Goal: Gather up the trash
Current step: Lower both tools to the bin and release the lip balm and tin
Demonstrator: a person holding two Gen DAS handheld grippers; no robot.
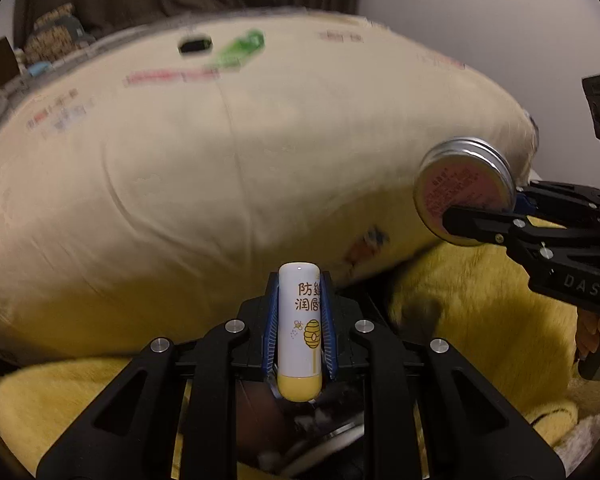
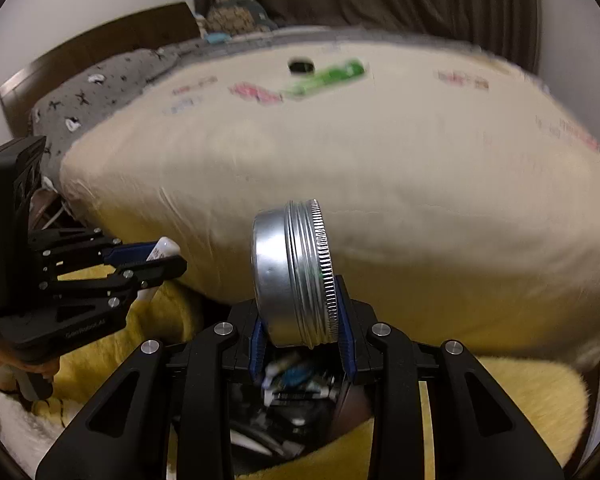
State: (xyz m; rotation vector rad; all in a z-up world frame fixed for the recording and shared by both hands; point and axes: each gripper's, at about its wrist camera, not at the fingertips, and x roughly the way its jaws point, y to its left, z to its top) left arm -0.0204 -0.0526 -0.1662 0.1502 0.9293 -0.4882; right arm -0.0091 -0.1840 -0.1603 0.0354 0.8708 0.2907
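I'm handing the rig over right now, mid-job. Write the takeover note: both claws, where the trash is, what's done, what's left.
Left claw: shut on the lip balm tube, white with a yellow base.
Right claw: shut on the round metal tin, held on edge.
Below both claws: an open container with scraps already in it, amid yellow fabric.
Done: both items picked up.
Left: drop the tube and tin in. A green wrapper and a small dark object lie on the cream bedding; probably collect those next.
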